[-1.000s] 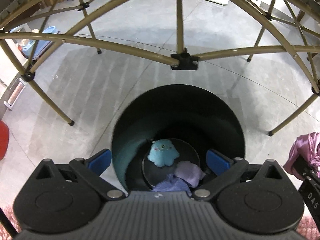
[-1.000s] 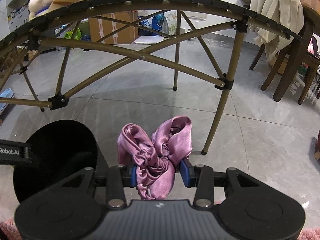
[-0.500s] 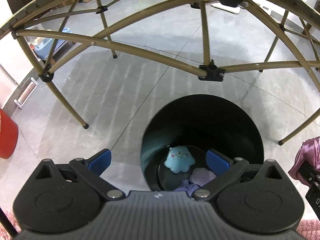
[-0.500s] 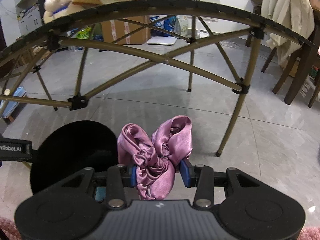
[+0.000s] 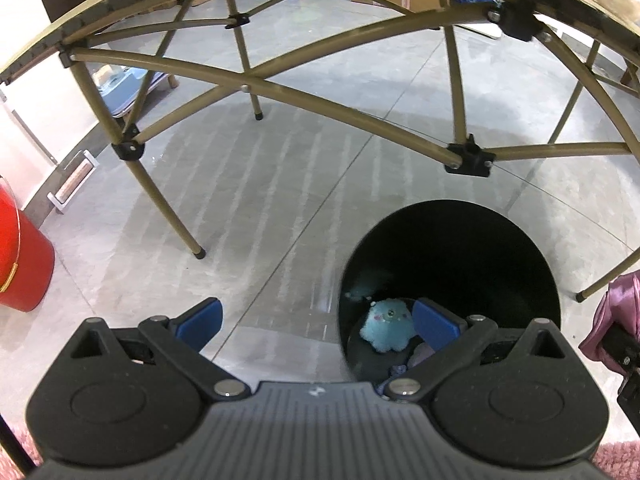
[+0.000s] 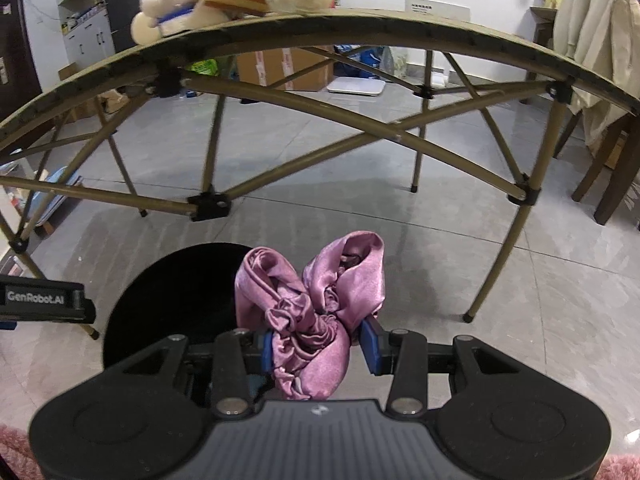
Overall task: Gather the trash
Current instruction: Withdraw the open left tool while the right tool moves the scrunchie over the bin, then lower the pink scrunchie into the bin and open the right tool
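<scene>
Right wrist: right gripper [image 6: 318, 344] clamps pink scrunchie [image 6: 310, 312] beside bin [image 6: 168, 292]

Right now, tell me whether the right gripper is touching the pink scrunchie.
Touching. The right wrist view shows the right gripper with both blue pads pressed into the bunched pink scrunchie, which hangs clamped between them.

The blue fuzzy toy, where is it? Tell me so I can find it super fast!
Find the folding table with tan crossed legs; the black round bin stands on the grey floor before it. Look down inside, at the bottom: the blue fuzzy toy lies there. It alone has a little face; the things beside it are plain purplish lumps.
</scene>
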Tool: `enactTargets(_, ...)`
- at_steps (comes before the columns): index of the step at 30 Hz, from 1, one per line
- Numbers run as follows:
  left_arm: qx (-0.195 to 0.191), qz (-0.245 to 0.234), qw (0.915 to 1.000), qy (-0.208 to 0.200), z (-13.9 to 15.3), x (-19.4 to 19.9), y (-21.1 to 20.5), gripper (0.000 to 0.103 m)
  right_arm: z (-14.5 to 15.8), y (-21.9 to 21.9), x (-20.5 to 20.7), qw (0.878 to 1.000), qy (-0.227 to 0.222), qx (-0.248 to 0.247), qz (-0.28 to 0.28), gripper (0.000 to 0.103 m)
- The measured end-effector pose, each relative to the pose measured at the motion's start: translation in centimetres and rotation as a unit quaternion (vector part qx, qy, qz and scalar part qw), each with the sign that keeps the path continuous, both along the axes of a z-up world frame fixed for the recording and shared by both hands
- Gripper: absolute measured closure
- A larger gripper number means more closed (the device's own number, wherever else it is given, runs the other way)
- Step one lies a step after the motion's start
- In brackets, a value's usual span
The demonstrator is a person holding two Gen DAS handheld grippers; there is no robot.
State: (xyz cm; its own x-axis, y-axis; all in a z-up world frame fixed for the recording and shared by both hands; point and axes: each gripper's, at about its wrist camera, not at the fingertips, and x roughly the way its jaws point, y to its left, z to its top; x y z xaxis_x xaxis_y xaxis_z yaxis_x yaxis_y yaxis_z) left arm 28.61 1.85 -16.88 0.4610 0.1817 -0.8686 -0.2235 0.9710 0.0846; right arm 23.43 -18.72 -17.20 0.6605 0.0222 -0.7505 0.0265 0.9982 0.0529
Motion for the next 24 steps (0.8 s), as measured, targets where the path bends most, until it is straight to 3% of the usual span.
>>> enactTargets(13, 0.014, 0.027, 0.9995, -0.003, 0.4, -0.9, 3.3, 0.0, 0.6, 4.5, 0.8, 0.999, -0.005, 0.007, 0.046, 0.063)
enactTargets(24, 0.036, 0.048, 0.9981, 0.011, -0.4, -1.3, 4.8, 0.0, -1.1, 8.1, 2.3, 0.997, 0.018, 0.011, 0.068, 0.062)
